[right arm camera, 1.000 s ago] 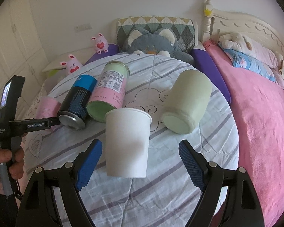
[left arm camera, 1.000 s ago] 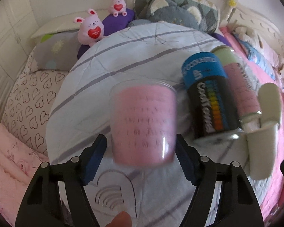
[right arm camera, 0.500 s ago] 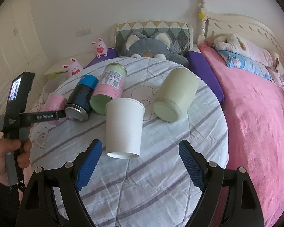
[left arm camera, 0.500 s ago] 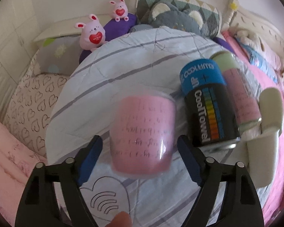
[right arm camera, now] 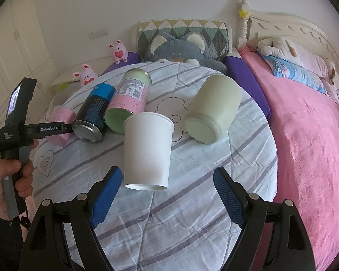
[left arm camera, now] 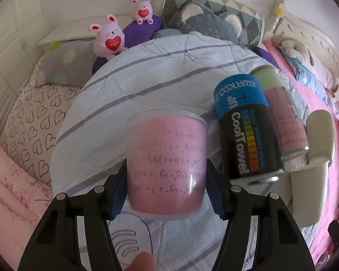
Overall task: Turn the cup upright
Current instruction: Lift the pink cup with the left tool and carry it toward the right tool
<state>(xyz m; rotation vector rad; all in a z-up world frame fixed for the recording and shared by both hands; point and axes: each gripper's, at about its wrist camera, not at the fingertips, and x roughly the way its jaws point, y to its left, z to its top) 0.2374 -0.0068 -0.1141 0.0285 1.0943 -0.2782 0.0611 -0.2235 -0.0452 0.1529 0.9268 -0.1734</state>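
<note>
1. We see our left gripper (left arm camera: pixel 167 185) clamped on the pink cup (left arm camera: pixel 166 164), with one blue pad on each side of it
2. The pink cup is clear plastic with pink paper inside, and the writing on it is upside down
3. From the left wrist view we cannot tell if the pink cup touches the striped sheet (left arm camera: pixel 151 76)
4. Our right gripper (right arm camera: pixel 168 199) is wide apart and holds nothing
5. The white paper cup (right arm camera: pixel 148 150) stands upside down on the striped sheet, between our two blue pads but not touching them
6. Behind the white paper cup lie three things on their sides: a black and blue can (right arm camera: pixel 93 113), a pink and green can (right arm camera: pixel 128 103) touching it, and a green jar (right arm camera: pixel 213 108) off to the right
7. A grey plush toy (right arm camera: pixel 178 49) sits at the head of the bed
8. A pink blanket (right arm camera: pixel 309 135) lies to the right
</note>
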